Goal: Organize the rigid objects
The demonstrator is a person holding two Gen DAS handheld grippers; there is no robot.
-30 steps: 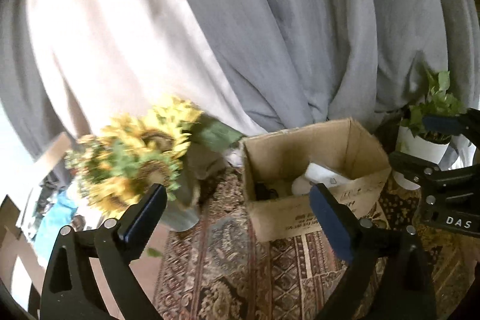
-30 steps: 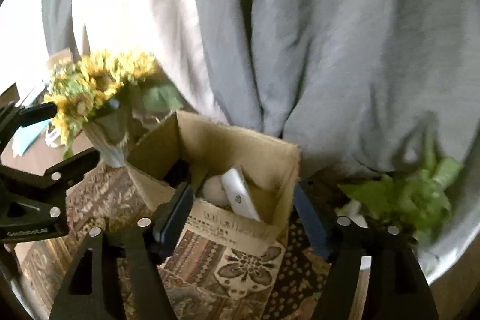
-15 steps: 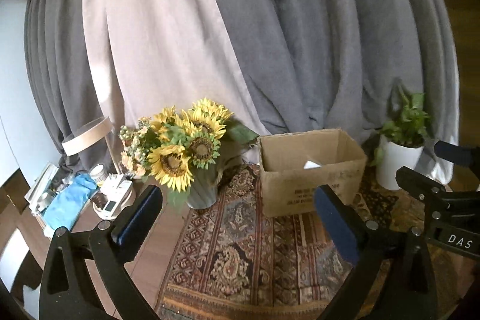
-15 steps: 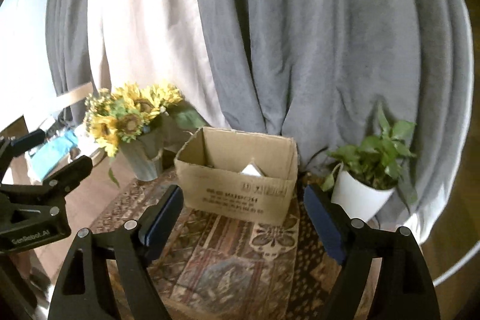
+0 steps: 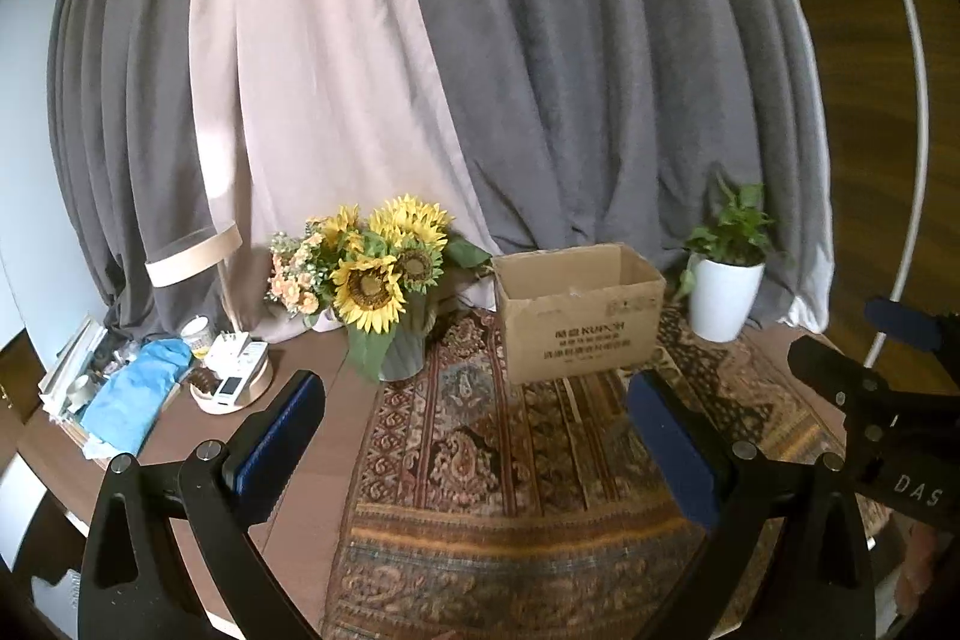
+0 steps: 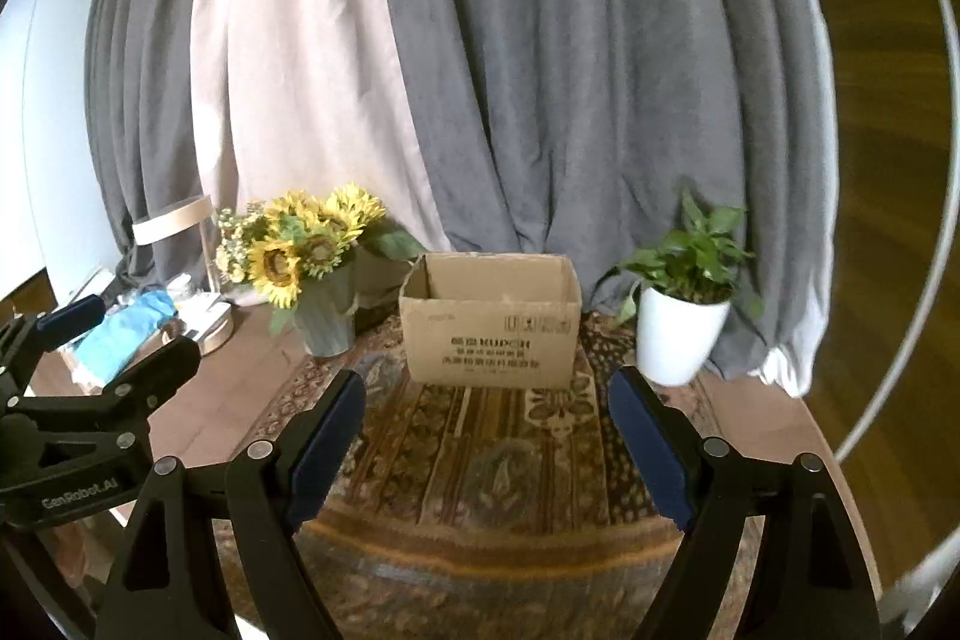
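Note:
An open cardboard box (image 5: 579, 319) (image 6: 491, 322) stands on a patterned rug (image 5: 510, 460) (image 6: 480, 454) at the far side of a round table; from here its contents are hidden. My left gripper (image 5: 474, 394) is open with nothing between its blue-padded fingers, well back from the box. My right gripper (image 6: 486, 394) is likewise open and empty, facing the box from a distance. Each gripper shows at the edge of the other's view.
A vase of sunflowers (image 5: 384, 280) (image 6: 300, 256) stands left of the box, a white potted plant (image 5: 726, 280) (image 6: 684, 304) right of it. At far left lie a blue cloth (image 5: 135, 394), a round tray with small items (image 5: 231, 376) and a lamp (image 5: 192, 256). Grey and beige curtains hang behind.
Both grippers have pulled back and up from the box. One second ago the box filled the view with white items visible inside; now it is small and distant.

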